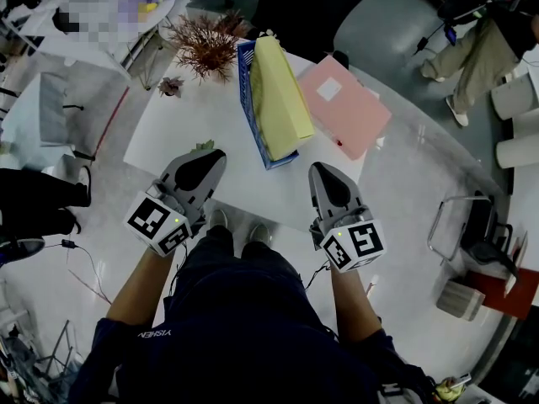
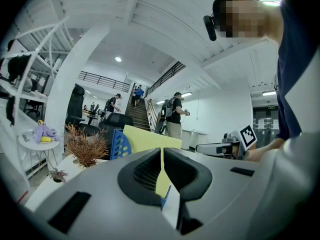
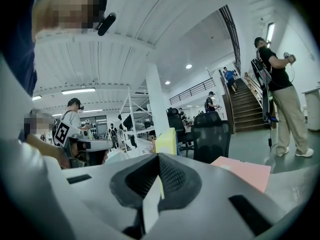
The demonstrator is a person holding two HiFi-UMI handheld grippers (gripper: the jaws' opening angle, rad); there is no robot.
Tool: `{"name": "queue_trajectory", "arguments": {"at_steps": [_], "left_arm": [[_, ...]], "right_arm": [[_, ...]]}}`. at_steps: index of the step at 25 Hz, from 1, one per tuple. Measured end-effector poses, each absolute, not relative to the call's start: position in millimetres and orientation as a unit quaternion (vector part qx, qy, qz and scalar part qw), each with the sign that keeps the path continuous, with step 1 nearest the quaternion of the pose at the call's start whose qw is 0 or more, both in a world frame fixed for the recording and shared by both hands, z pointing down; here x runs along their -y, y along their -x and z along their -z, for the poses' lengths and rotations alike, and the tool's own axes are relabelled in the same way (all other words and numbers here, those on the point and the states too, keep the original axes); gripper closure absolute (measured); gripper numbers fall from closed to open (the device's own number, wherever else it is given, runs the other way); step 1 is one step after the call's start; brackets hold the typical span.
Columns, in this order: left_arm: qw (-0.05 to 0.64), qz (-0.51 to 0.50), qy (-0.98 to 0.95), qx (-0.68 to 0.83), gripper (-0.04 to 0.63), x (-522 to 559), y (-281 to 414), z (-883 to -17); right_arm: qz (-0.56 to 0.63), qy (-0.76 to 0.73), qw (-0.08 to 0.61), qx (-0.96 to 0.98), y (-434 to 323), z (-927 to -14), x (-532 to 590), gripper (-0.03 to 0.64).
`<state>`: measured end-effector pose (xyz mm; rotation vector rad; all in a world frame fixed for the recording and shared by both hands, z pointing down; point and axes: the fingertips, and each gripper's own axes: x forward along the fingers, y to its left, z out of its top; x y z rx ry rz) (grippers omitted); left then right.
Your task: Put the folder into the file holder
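A yellow folder (image 1: 278, 99) stands tilted in the blue file holder (image 1: 246, 74) at the middle of the white table (image 1: 185, 133). To its right a pink folder (image 1: 347, 106) lies flat on the table. My left gripper (image 1: 205, 160) hovers at the table's near edge, left of the holder, jaws together and empty. My right gripper (image 1: 325, 178) sits at the near edge below the pink folder, shut with nothing in it. The left gripper view shows the left gripper (image 2: 162, 153), the yellow folder (image 2: 146, 139) and the holder (image 2: 119, 145) ahead. In the right gripper view, past the right gripper (image 3: 159, 160), the pink folder (image 3: 246, 172) lies to the right.
A dried reddish plant (image 1: 206, 47) and a small potted plant (image 1: 171, 85) stand at the table's far left. A black office chair (image 1: 307, 2) is behind the table. A person (image 1: 484, 49) stands at the far right. A metal chair (image 1: 472, 230) is on the right.
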<state>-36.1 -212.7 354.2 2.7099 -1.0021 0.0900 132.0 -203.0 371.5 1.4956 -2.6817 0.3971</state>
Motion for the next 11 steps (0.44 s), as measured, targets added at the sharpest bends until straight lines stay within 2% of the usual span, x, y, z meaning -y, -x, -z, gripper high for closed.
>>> {"name": "queue_trajectory", "arguments": {"at_steps": [11], "left_arm": [[0.127, -0.03, -0.93, 0.344, 0.552, 215.2, 38.3, -356.3]], "right_arm": [[-0.13, -0.478, 0.027, 0.869, -126.5, -374.7, 205.2, 0.612]]}}
